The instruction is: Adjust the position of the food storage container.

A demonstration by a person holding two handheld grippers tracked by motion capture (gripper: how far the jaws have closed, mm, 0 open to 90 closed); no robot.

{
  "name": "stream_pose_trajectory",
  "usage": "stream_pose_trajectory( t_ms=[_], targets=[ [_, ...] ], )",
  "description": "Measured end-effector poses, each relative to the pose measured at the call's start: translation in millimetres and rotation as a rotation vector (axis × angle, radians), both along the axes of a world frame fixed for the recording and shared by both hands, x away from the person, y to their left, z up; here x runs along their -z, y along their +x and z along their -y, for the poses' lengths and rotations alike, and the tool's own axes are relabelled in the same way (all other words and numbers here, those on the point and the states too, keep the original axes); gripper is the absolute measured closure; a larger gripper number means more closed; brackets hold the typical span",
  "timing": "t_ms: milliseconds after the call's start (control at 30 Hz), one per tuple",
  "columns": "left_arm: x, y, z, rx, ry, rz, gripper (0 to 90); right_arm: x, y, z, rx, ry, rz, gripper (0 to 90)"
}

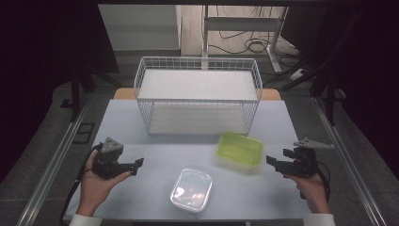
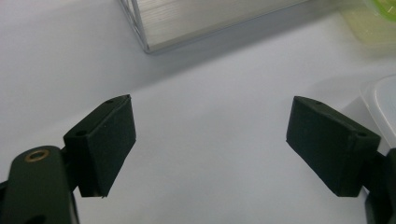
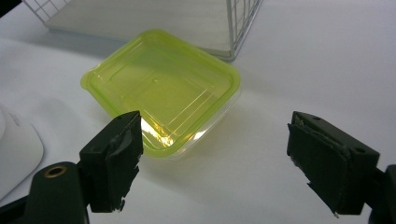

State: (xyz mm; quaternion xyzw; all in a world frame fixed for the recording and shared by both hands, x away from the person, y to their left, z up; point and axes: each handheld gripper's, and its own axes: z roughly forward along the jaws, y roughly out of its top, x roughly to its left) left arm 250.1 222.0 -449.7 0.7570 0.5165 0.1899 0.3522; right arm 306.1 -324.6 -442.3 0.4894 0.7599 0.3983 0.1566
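Pale table (image 1: 141,122): green-lidded box (image 3: 163,88) lies just ahead of the right claw (image 3: 212,158), which gapes wide, holding nothing.

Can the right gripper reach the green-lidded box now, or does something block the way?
Probably yes. The right gripper stands open, with bare table between it and the green-lidded box. The wire basket sits behind the box, not between them.
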Motion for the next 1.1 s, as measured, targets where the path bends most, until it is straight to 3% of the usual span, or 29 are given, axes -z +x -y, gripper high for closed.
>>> stream_pose_trajectory(
  t_ms=[167, 267, 533, 600, 800, 1033, 1100],
  targets=[
    [4.4, 2.4, 2.2, 0.012, 0.038, -0.011, 13.1, 3.8, 3.1, 0.0, 0.005, -0.017, -0.024, 18.9],
    [7.3, 6.0, 4.4, 0.034, 0.022, -0.033, 13.5, 5.0, 4.5, 0.8, 0.022, -0.02, -0.033, 20.2],
    [5.8, 2.8, 1.5, 0.028, 0.028, -0.016, 14.3, 4.0, 4.2, -3.4, 0.029, -0.032, -0.05, 23.0],
    [8.0, 2.4, -0.8, 0.034, -0.009, -0.025, 14.4, 2.5, 6.6, -5.8, 0.041, -0.044, -0.054, 24.4],
    [10.1, 3.7, -8.7, -0.001, -0.029, -0.034, 14.5, 7.1, 10.0, -6.6, 0.054, -0.047, -0.073, 27.1],
    [10.5, 3.6, -8.1, -0.001, -0.027, -0.038, 14.6, 16.2, 13.1, -3.2, 0.084, -0.063, -0.123, 32.2],
    [11.4, 2.9, -6.9, 0.003, -0.016, -0.04, 14.4, 15.3, 14.4, 0.8, 0.1, -0.045, -0.128, 37.3]
  ],
)
